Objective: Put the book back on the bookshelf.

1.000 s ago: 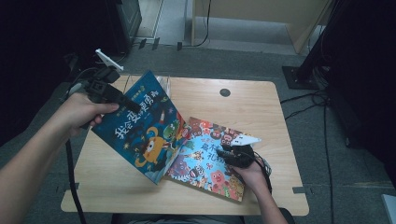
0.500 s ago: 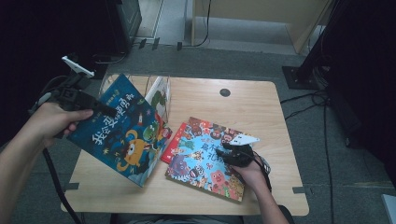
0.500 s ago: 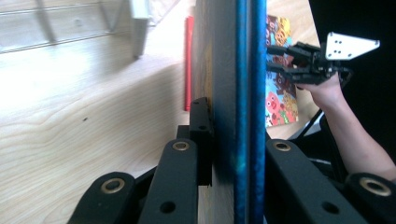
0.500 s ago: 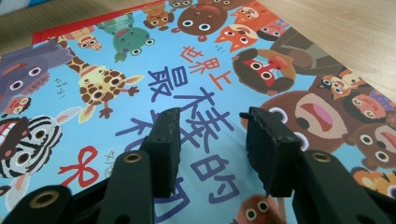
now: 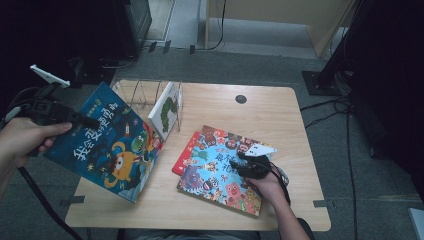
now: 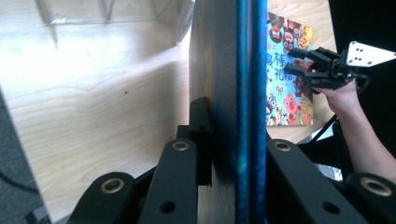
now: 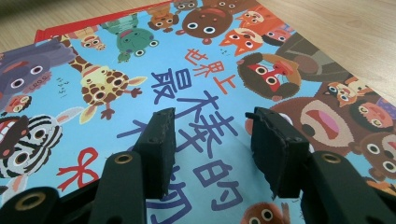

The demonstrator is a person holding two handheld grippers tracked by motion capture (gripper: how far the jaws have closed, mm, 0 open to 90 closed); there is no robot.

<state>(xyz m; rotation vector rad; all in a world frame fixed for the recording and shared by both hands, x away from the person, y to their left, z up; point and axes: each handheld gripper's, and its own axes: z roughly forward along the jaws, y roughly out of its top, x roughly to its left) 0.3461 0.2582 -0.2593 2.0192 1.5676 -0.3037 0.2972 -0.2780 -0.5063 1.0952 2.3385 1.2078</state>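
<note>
You had the big dark-blue hardcover picture book with the orange monster on its cover (image 5: 107,150) clamped in your left hand-held gripper (image 5: 82,120), the jaws pressed on either side of its upper edge; in the left gripper view that edge (image 6: 243,93) ran straight up between them. The book hung tilted over the counter's (image 5: 280,110) left side, its lower corner just above the wood. The step in hand looked like carrying it to the clear wire book rack (image 5: 145,95) beyond that hand-held gripper, so you needed to keep the grip firm, stand the book upright and line its bottom edge with a free slot before lowering it

Your right hand-held gripper (image 5: 239,159) rested low over the light-blue picture book crowded with cartoon animals (image 5: 215,170), its jaws having just been opening; in the right gripper view its pads (image 7: 161,140) stood apart with nothing between them, only the cover (image 7: 93,79) beneath. A red book (image 5: 186,155) lay under that one, on the side towards your left hand-held gripper

The white picture book with the green figure (image 5: 167,107) already leaned in the rack, just beyond the blue book's upper corner; swinging wide would likely knock it. A round dark grommet (image 5: 241,99) sat farther back, out of the way
</note>
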